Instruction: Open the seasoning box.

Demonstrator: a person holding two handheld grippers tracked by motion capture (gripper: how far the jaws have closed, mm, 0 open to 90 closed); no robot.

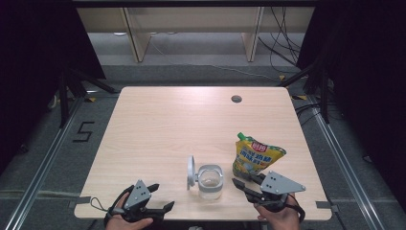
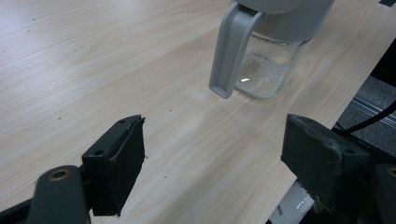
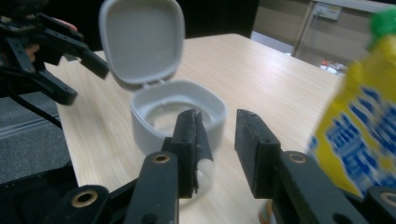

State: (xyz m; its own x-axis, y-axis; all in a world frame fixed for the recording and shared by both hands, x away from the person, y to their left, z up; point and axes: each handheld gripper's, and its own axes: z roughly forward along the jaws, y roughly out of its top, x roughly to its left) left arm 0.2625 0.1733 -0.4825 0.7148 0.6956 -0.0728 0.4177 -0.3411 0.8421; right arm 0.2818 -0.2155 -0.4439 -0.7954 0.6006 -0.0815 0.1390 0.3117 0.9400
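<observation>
My left tongs spread wide, empty, low at near tabletop edge. My right tongs partly open, nothing between, just beside yellow pouch. Glass jar between both, grey lid flipped up. Step, I judge: jar opened, pouch next; needs right tongs around it. Right gripper view shows jar's open mouth; left gripper view shows lid edge-on, contents unclear.
</observation>
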